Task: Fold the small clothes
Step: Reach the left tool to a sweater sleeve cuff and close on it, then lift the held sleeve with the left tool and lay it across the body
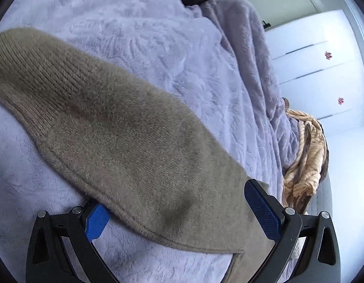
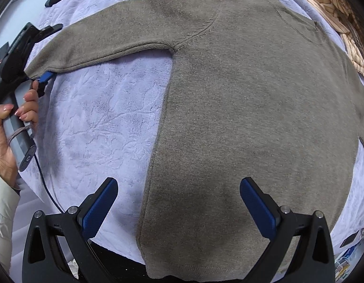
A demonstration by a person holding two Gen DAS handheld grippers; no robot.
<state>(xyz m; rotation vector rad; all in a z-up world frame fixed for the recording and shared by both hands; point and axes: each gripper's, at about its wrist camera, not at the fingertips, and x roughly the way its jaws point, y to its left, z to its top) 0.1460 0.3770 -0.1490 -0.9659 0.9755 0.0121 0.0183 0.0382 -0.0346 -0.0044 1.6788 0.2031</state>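
1. Far left of the right wrist view, a person's hand (image 2: 14, 122) holds the handle of the left gripper (image 2: 44, 77) at the cuff end of the sweater's sleeve (image 2: 99, 40).
2. In the left wrist view, that left gripper's (image 1: 182, 212) blue pads (image 1: 262, 212) stand wide apart with the sleeve cuff draped between and over them. Nothing is pinched, as far as I can tell, and one pad is partly hidden under the knit.
3. The grey-brown sweater (image 2: 252, 106) lies spread flat on the lilac plush blanket (image 2: 99, 118), its body in the middle and the sleeve stretched out to the left.
4. The right gripper (image 2: 179, 202) hovers over the sweater's hem, its fingers spread wide and holding nothing. The left pad is over bare blanket, the right one over the knit.
5. At the right edge, a striped tan throw (image 2: 335, 11) lies bunched just beside the sweater's shoulder.
6. Risks, as I judge them:
   - The left fingers might close on blanket pile along with the cuff, dragging the blanket into the fold.
   - A shallow bite on the soft knit may slip, so the sleeve lands crooked.
   - The right gripper straddles the side seam, so it could pinch only the top layer.
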